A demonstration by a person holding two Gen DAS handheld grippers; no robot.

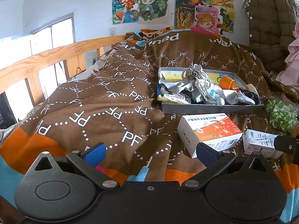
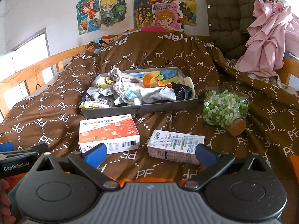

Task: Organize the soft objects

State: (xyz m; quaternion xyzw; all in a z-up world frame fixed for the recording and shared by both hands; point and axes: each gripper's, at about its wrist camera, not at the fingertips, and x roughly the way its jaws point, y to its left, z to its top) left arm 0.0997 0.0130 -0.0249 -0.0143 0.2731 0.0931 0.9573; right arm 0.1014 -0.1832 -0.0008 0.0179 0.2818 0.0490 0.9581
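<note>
Bed point(image 2: 56, 112) is wearing a brown PF-print blanket, and sitting right on it: a grey tray point(image 2: 142, 107) of crumpled cloth, an orange-white box point(image 2: 109, 132), a small carton point(image 2: 175, 146), a corked jar point(image 2: 225, 108) lying sideways.

The left gripper point(image 1: 150, 154), a black two-finger unit with blue pads point(image 1: 96, 153), holds its jaws spread wide with nothing between them. The right gripper point(image 2: 150, 154), a black two-finger unit with a grey ribbed body and blue pads point(image 2: 205, 154), is likewise spread wide and empty. Both point forward, level and side by side, the left gripper's edge visible in the right wrist view.
</note>
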